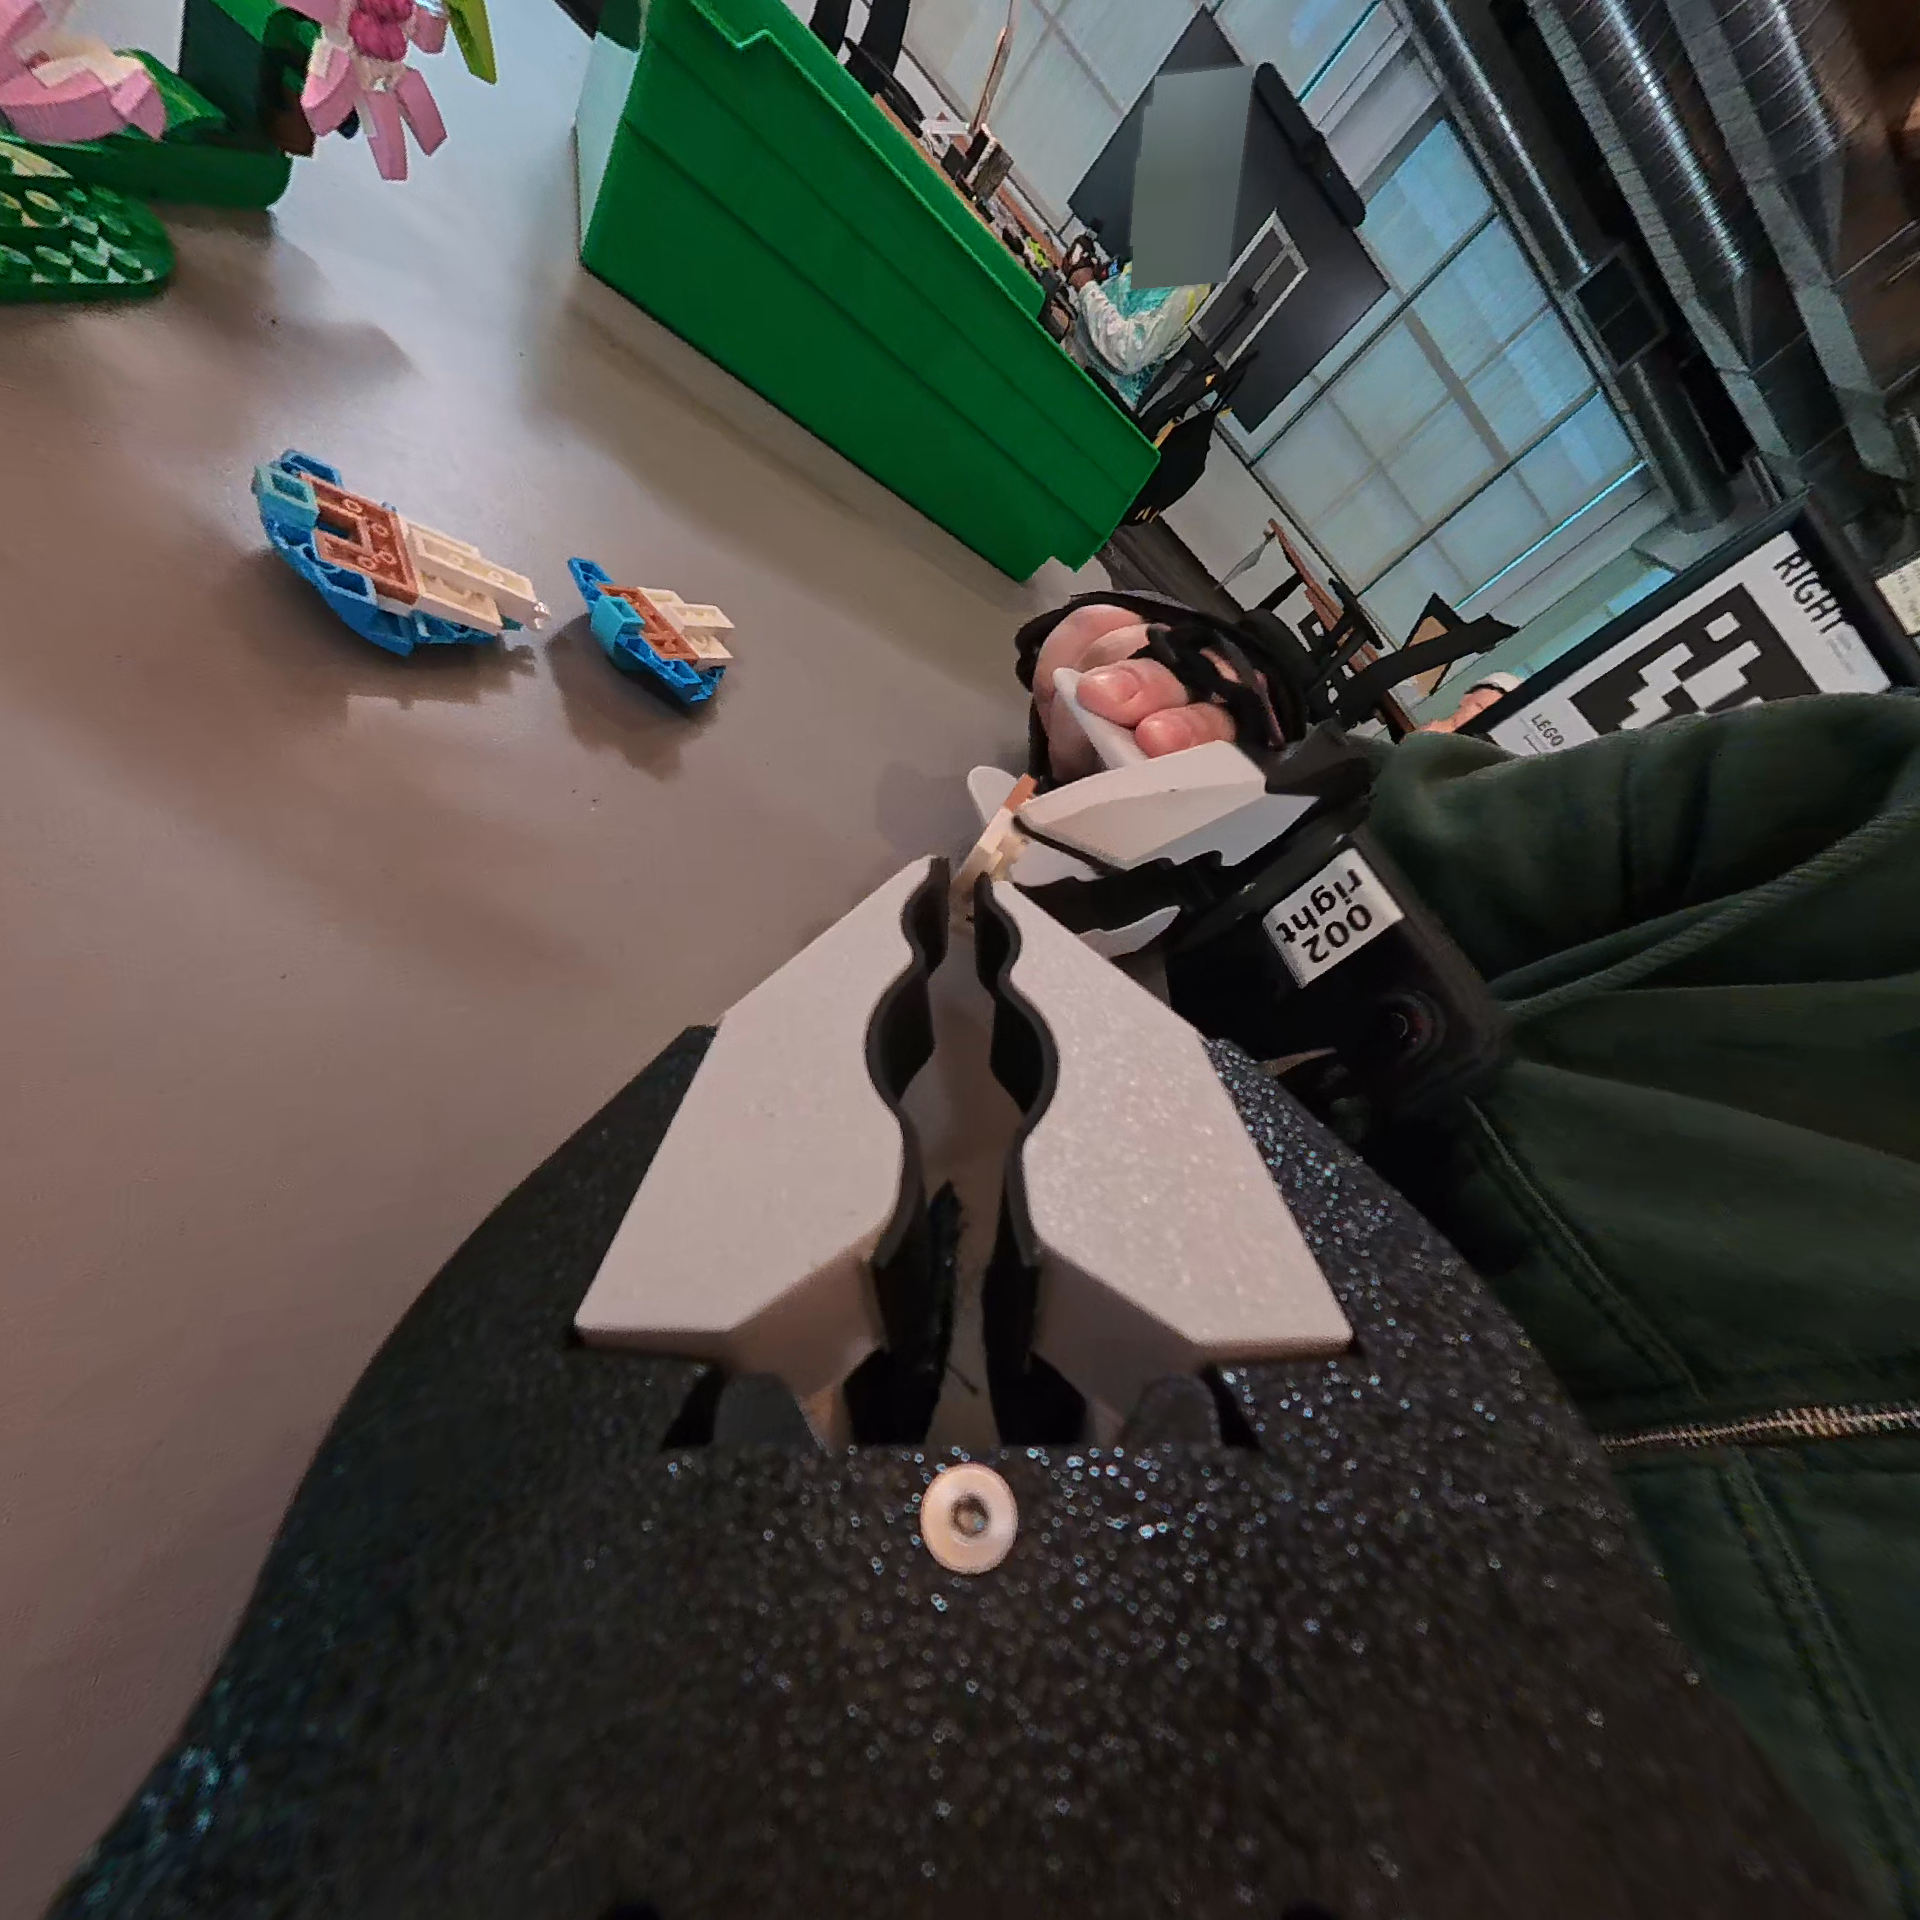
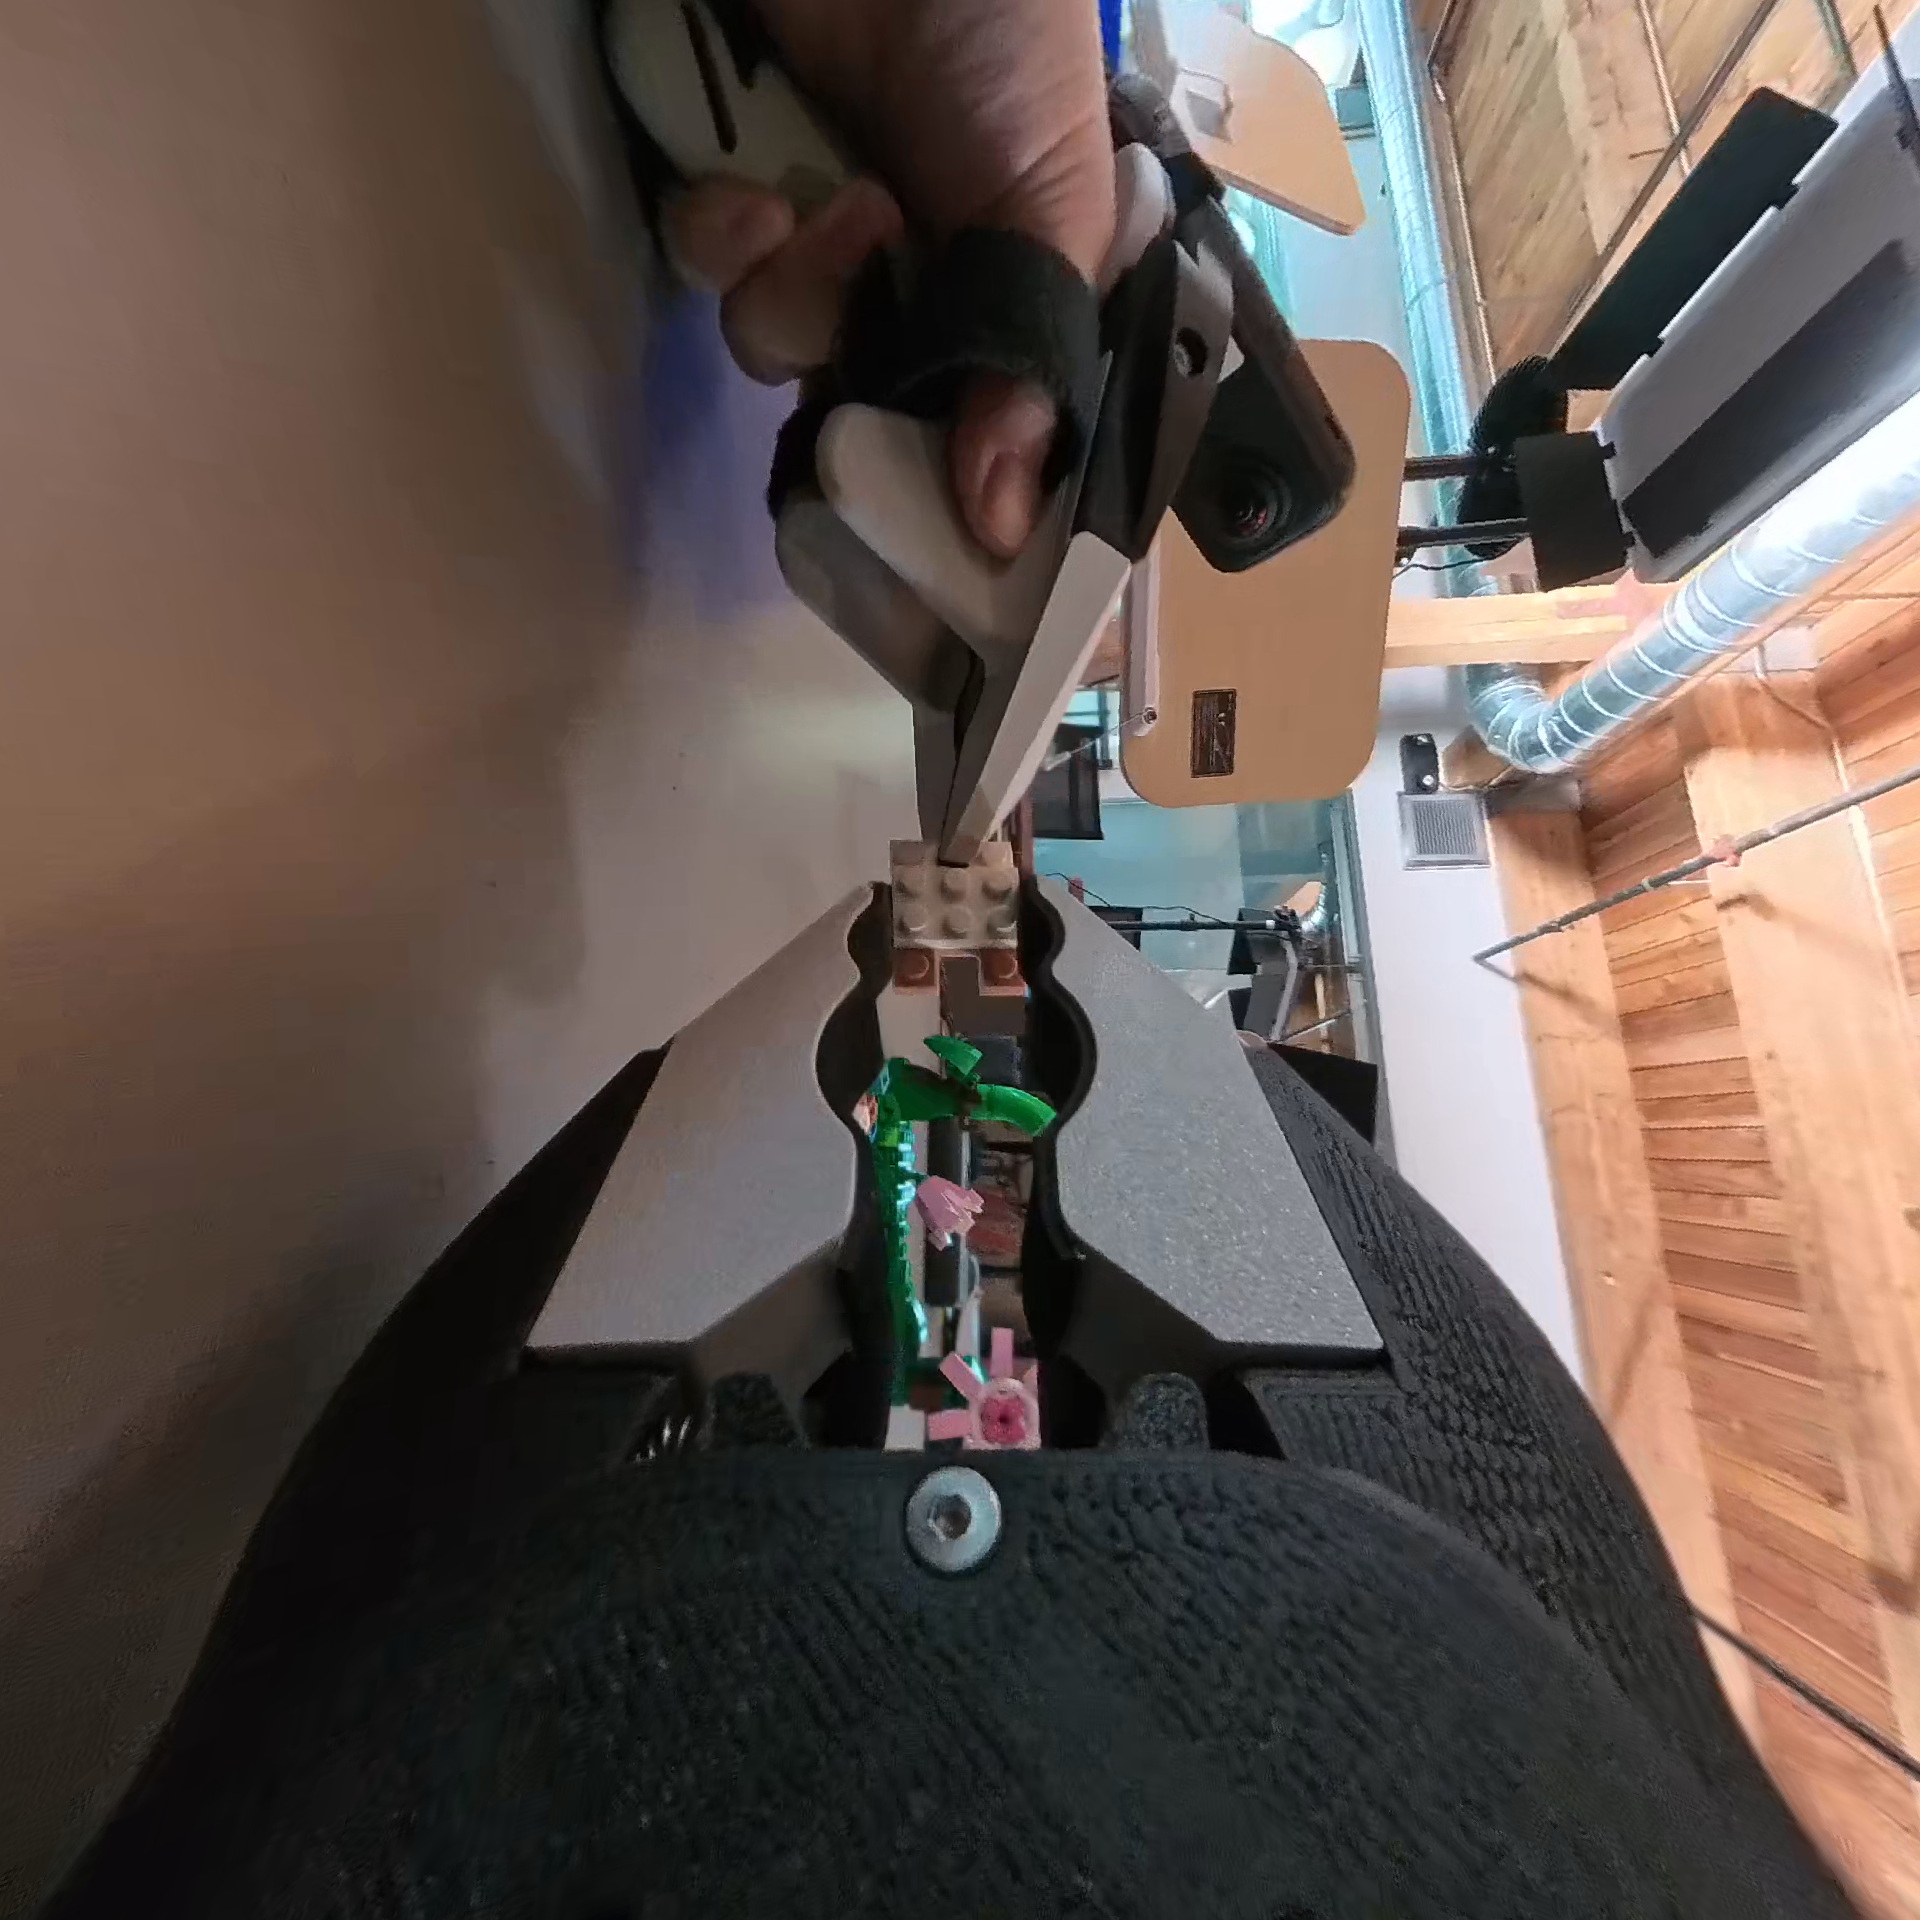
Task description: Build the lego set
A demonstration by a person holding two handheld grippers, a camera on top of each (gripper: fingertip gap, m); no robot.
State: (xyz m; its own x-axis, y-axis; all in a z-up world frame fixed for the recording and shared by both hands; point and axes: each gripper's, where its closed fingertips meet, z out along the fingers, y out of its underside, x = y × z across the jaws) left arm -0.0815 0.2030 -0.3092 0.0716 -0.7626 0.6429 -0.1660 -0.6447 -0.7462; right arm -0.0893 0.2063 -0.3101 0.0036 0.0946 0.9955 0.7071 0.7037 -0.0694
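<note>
My right gripper (image 2: 954,914) is shut on a small brick assembly (image 2: 954,920), a pale studded plate with brown pieces under it, held by its two sides in the air. My left gripper (image 1: 961,883) is almost fully closed, its tips pinching the edge of the same assembly (image 1: 987,844). In the right wrist view the left gripper (image 2: 951,850) comes in from above and nips the plate's far edge. In the left wrist view the right gripper (image 1: 1003,826) meets mine tip to tip, with a hand behind it.
Two blue, brown and white brick models (image 1: 395,561) (image 1: 655,629) lie on the grey table (image 1: 312,987). A green bin (image 1: 852,281) stands behind them. A pink and green brick flower (image 1: 73,94) is at the far left. A green sleeve (image 1: 1662,987) fills the right.
</note>
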